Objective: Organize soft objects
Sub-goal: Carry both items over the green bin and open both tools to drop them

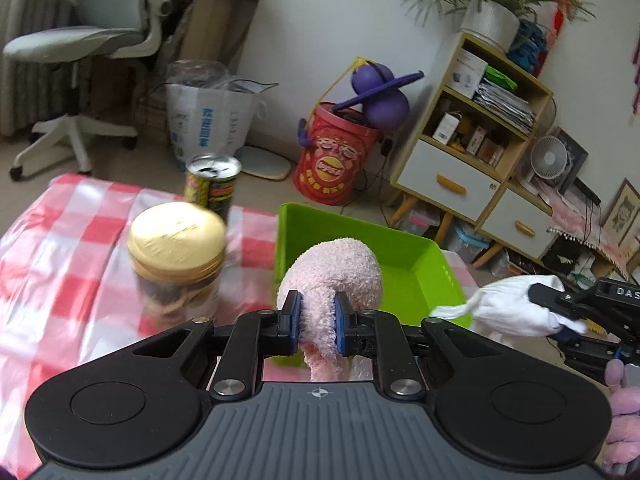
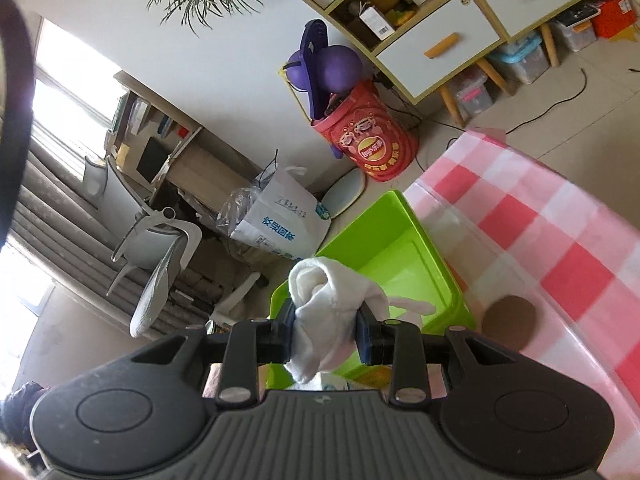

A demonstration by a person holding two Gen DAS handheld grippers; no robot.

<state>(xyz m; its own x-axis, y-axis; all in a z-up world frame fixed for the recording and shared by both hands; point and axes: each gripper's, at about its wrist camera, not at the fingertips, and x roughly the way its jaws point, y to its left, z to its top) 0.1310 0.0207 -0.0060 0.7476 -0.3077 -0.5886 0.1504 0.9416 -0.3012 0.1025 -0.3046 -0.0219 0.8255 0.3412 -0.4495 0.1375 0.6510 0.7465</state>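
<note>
Pink fuzzy sock (image 1: 330, 276) pinched in left gripper (image 1: 317, 320), white sock (image 2: 328, 304) in right gripper (image 2: 325, 334), both above green bin (image 1: 404, 248).

On the worktop (image 1: 60, 264), a jar (image 1: 176, 256) stands left of the tray (image 1: 420, 264), with a can (image 1: 212, 184) just behind the jar.
</note>
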